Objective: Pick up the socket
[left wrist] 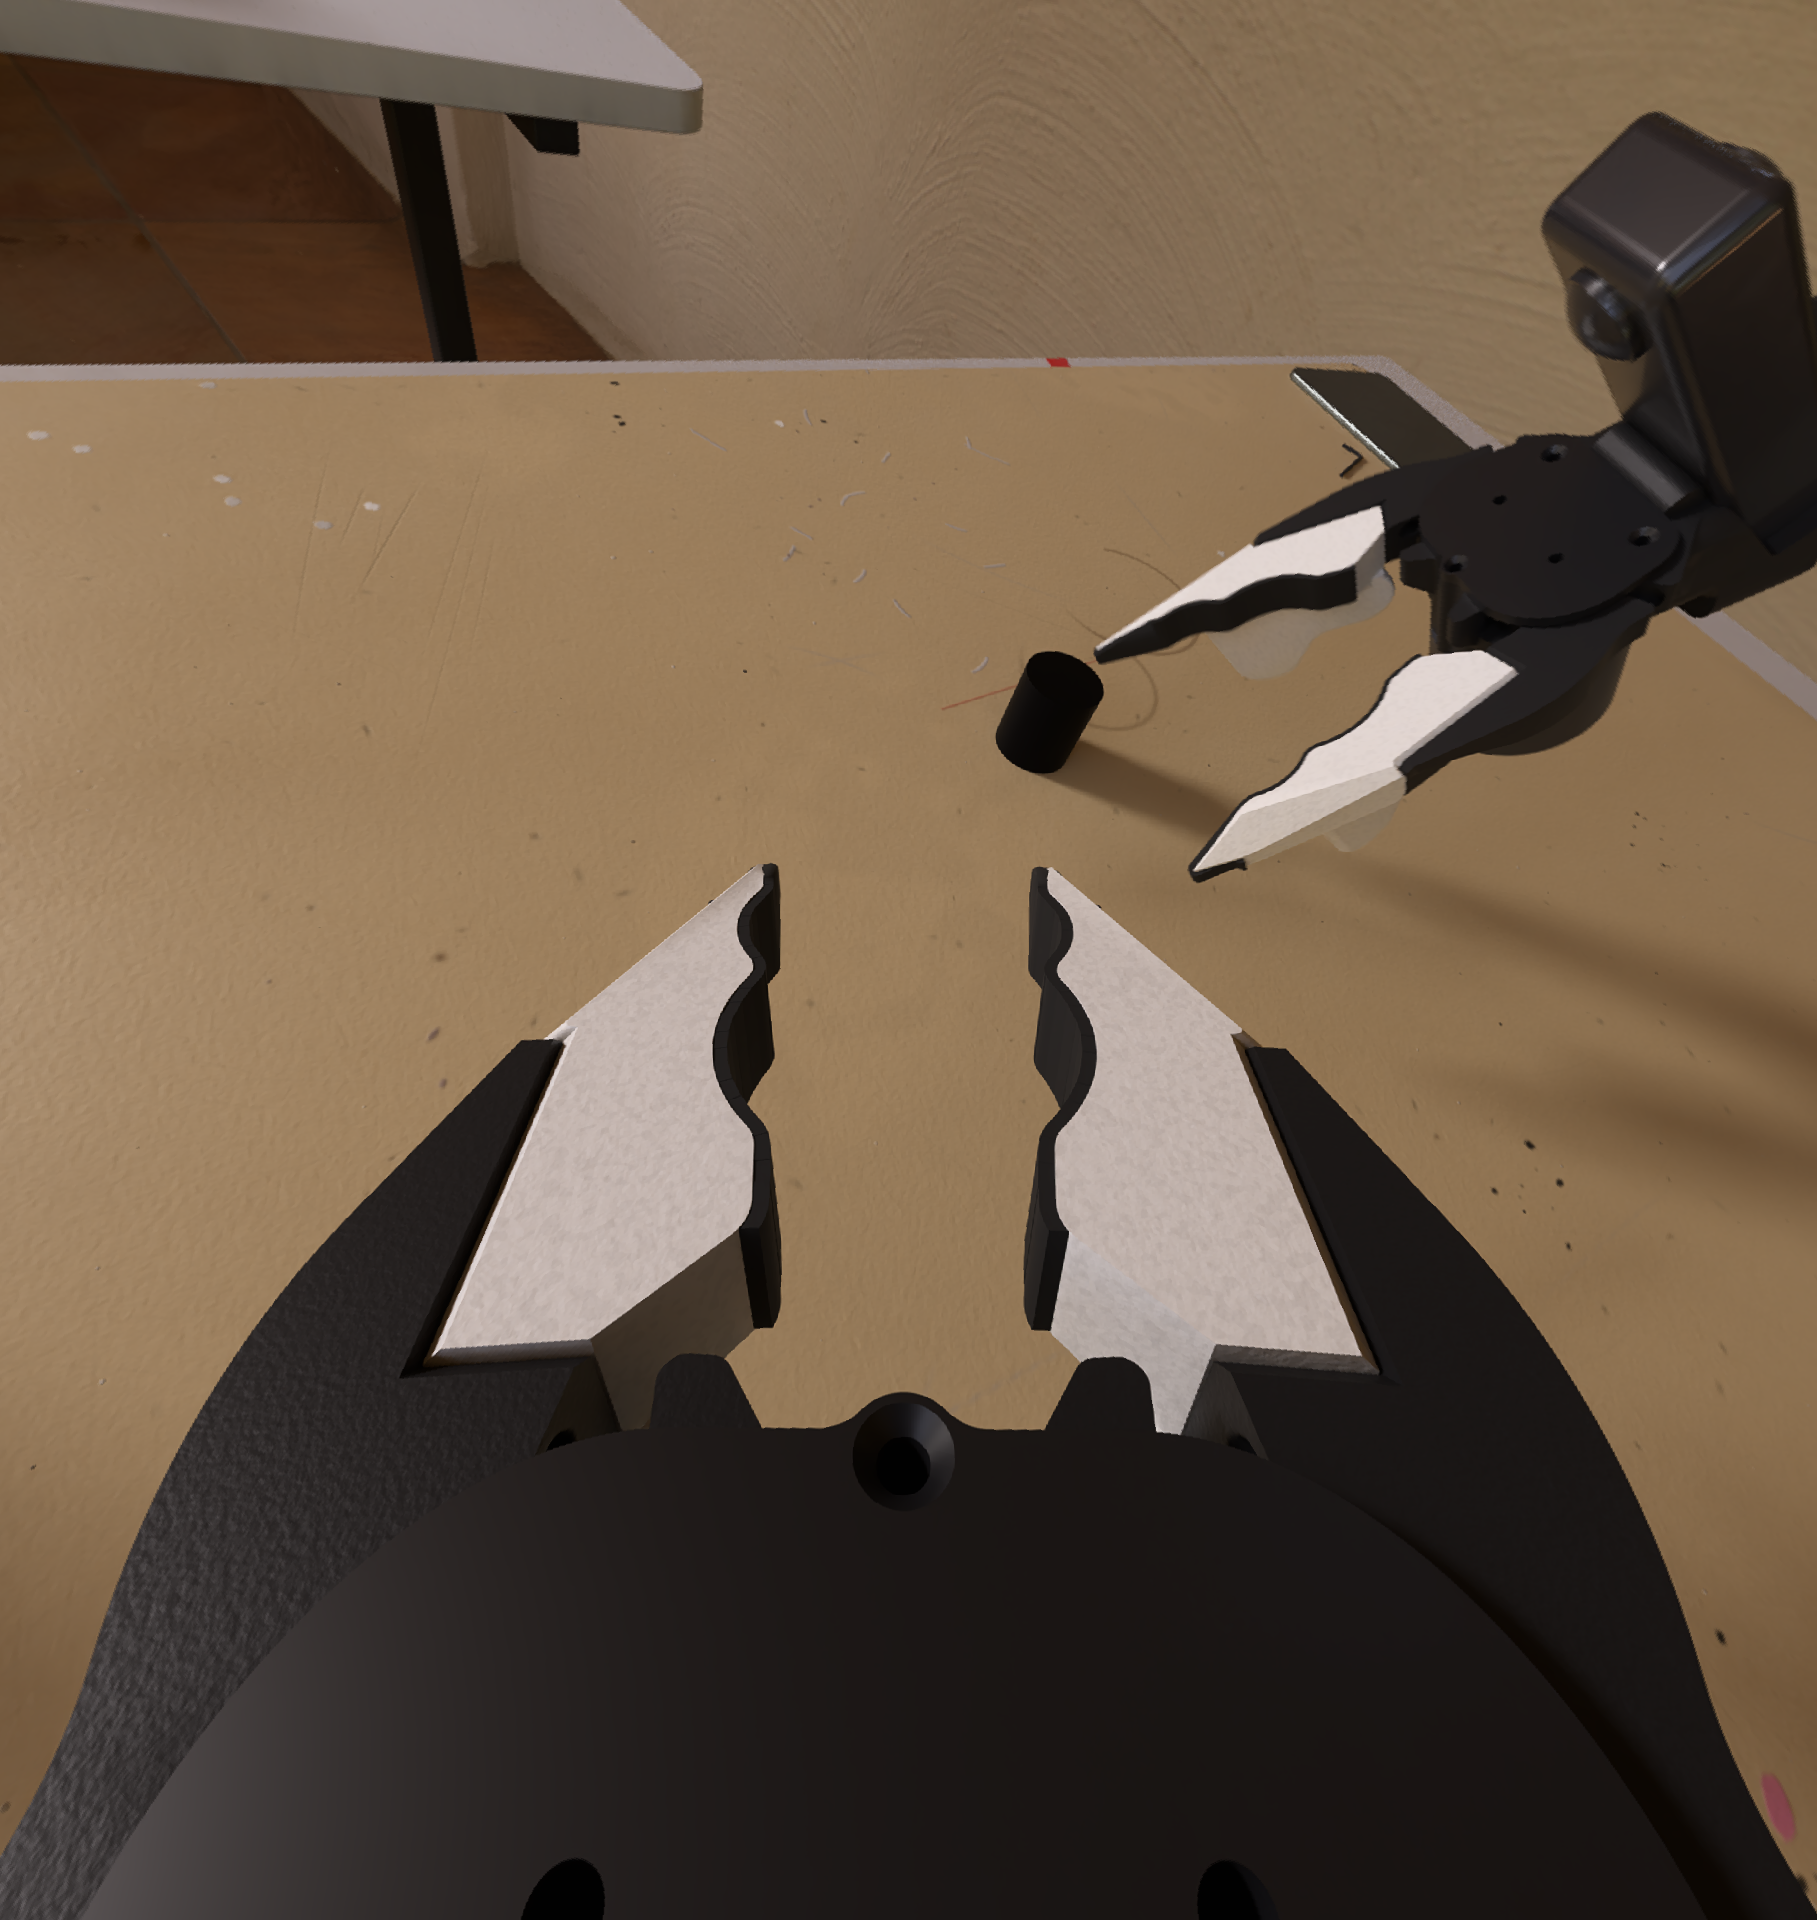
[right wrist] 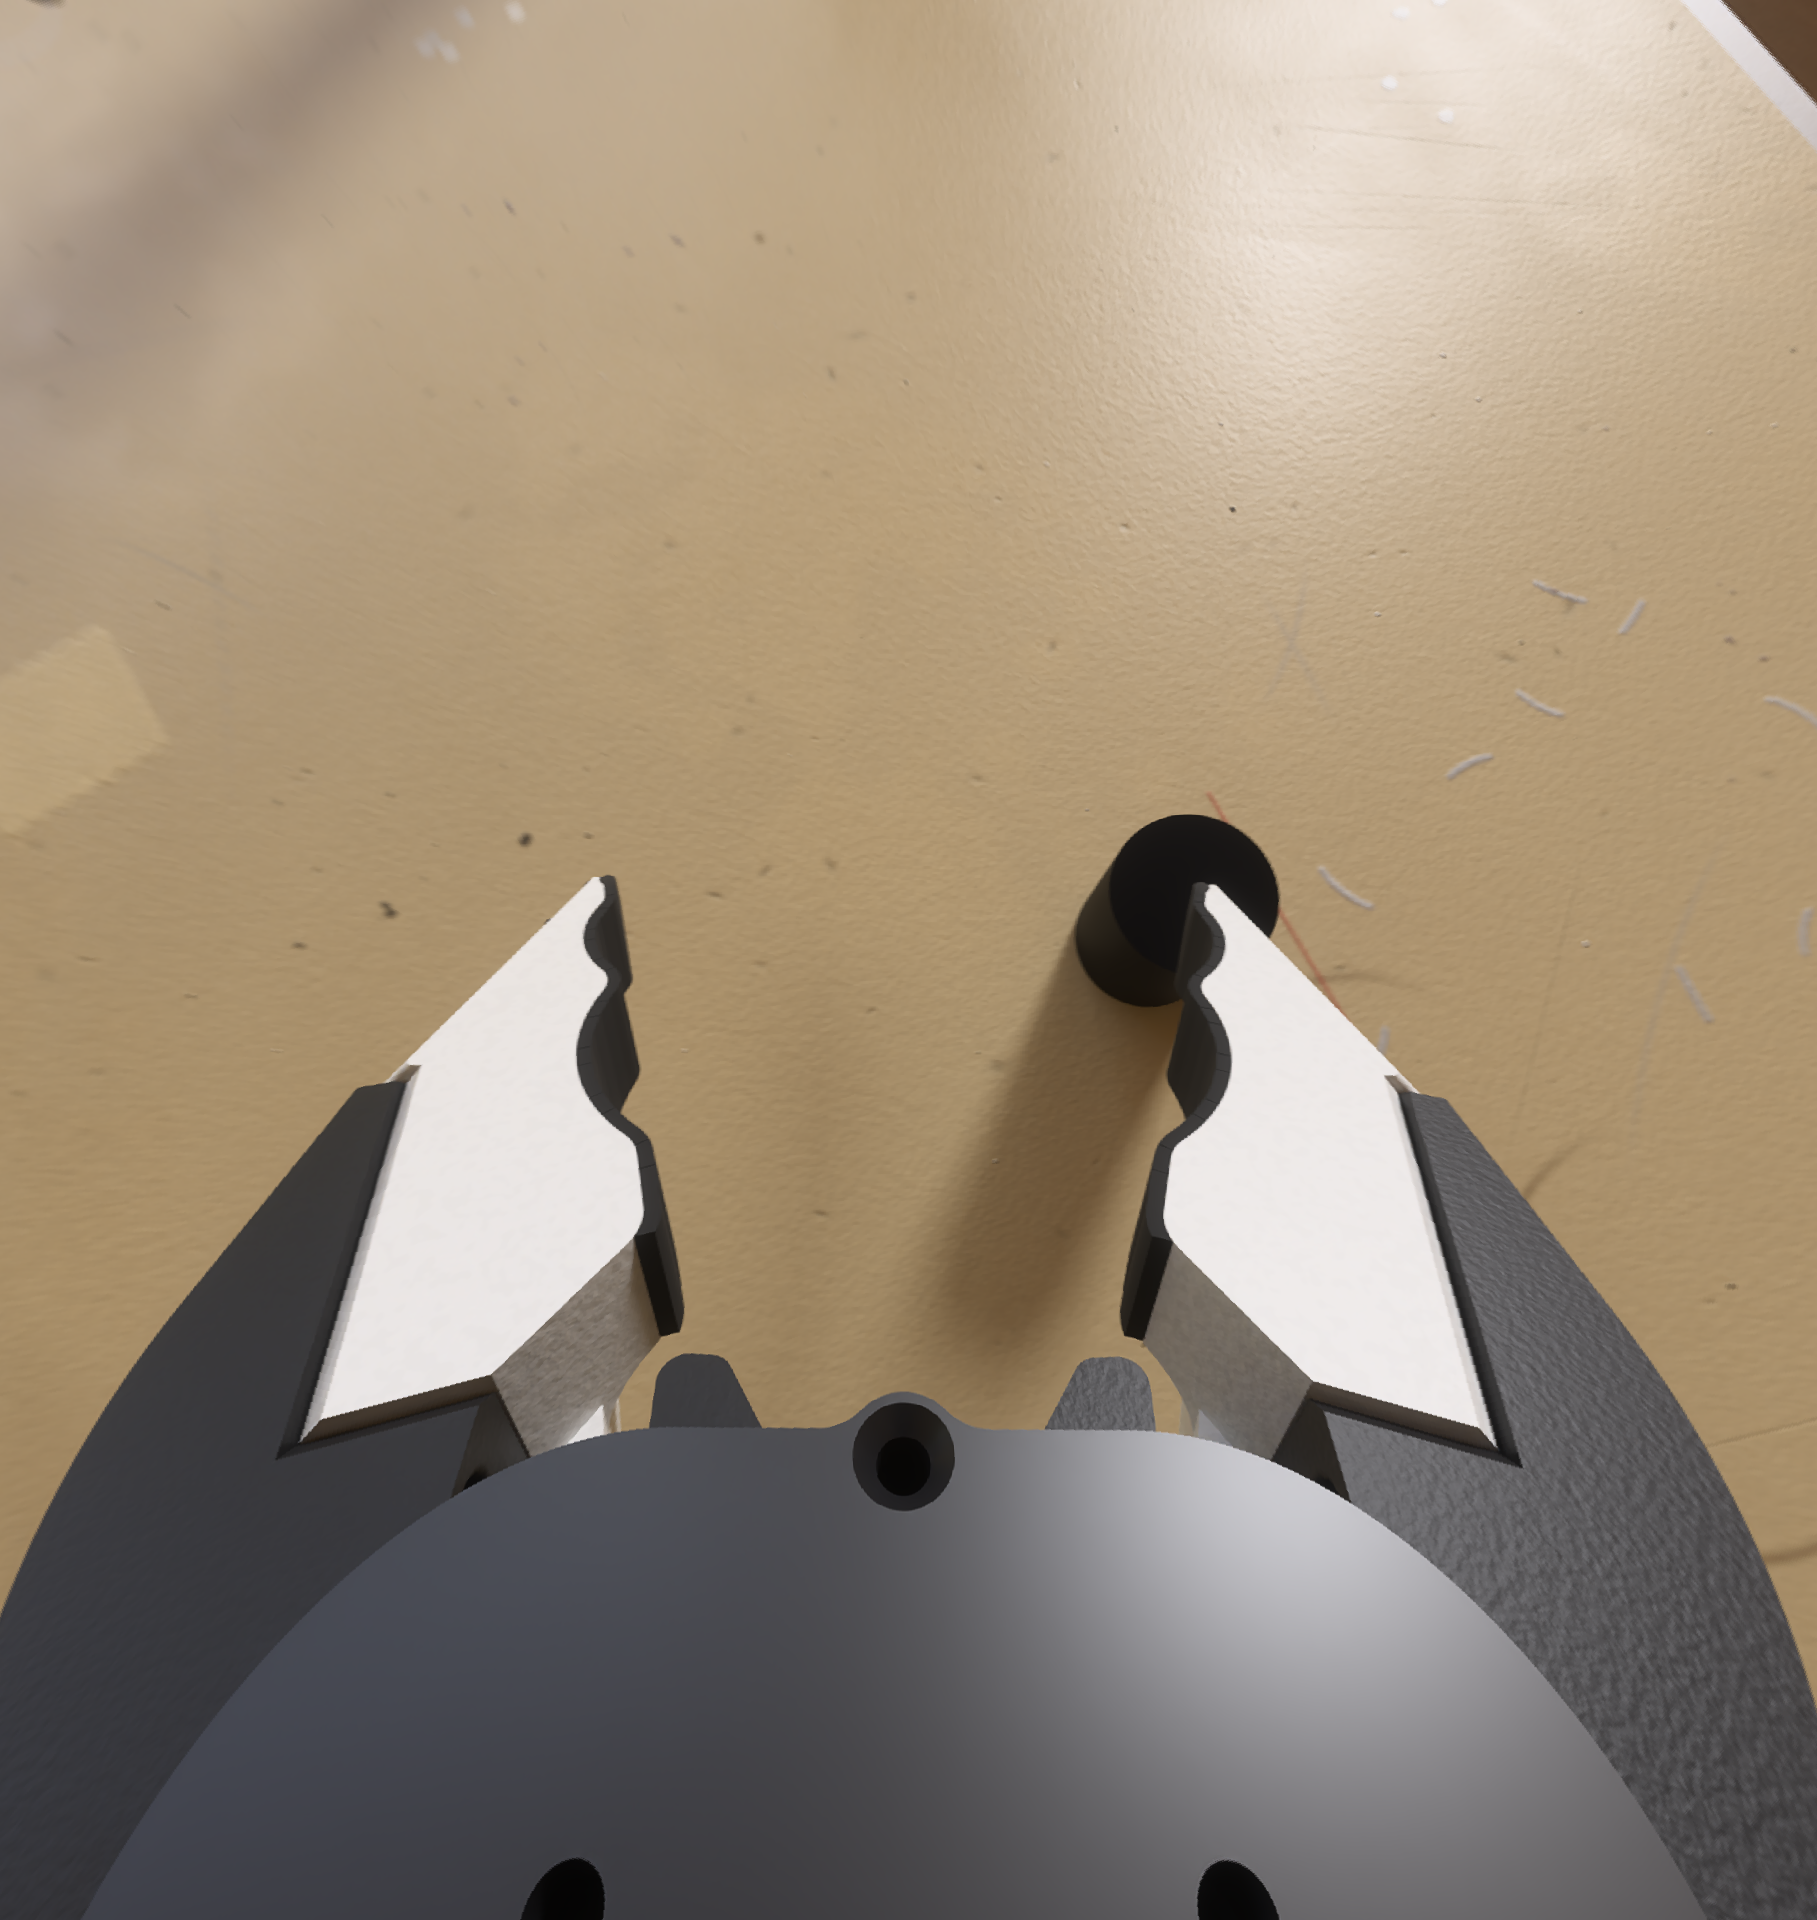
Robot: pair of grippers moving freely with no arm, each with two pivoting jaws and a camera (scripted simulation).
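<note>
Currently | socket (left wrist: 1047,712): small black cylinder, upright on tan worktop (left wrist: 468,727), toward its far right corner | right gripper (left wrist: 1148,764): fingers spread, empty, tips just beside socket, one tip overlapping it in right wrist view | left gripper (left wrist: 904,871): fingers spread, empty, well apart from socket

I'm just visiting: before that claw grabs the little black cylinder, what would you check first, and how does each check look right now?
1. Socket upright on the table: ok.
2. Right gripper open: ok.
3. Socket centred between its fingers: not ok, it sits behind the right fingertip.
4. Fingertip clear of the socket: cannot tell.
5. Left gripper open and out of the way: ok.
</note>
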